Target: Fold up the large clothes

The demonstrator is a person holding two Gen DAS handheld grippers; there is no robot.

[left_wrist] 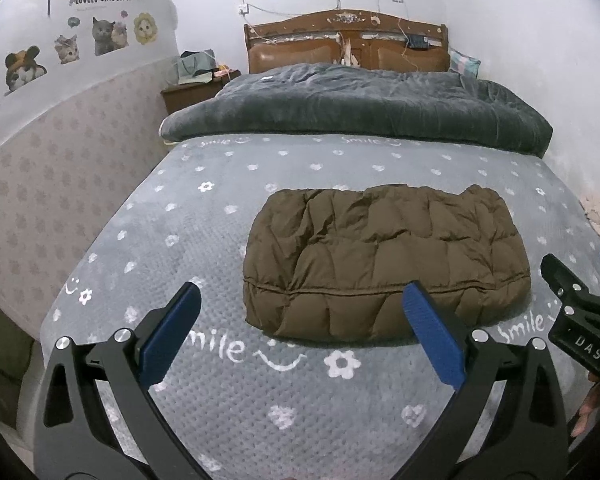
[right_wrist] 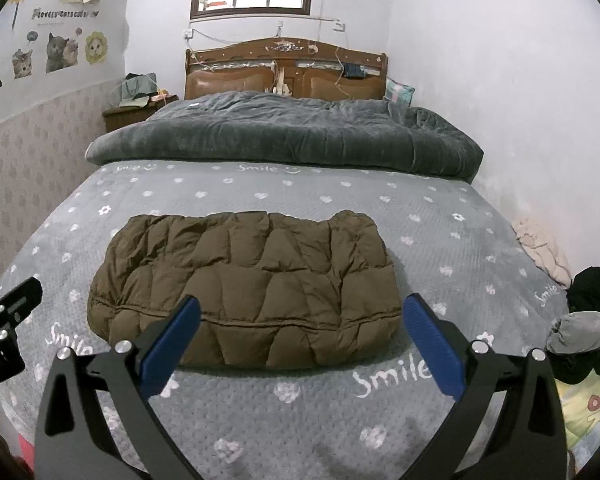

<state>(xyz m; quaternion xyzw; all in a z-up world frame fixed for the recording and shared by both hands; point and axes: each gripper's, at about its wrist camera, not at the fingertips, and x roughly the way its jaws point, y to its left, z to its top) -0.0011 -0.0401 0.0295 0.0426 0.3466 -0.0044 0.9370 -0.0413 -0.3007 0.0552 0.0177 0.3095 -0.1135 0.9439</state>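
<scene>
- The left gripper [left_wrist: 300,320] has its blue fingers [left_wrist: 172,332] spread wide and grasping nothing; the right gripper [right_wrist: 300,324] is likewise released and empty, both held above the near end of the bed.
- The brown puffer jacket [right_wrist: 244,288] lies already folded into a compact bundle on the grey flower-print blanket [right_wrist: 300,420], just beyond both grippers.
- Judgement: folding looks finished or nearly so; any next move would be a final tidy or setting the bundle aside.
- A dark grey duvet [right_wrist: 284,136] is heaped toward the headboard; other clothes [right_wrist: 580,320] sit at the bed's right edge. Nothing blocks the jacket.
</scene>
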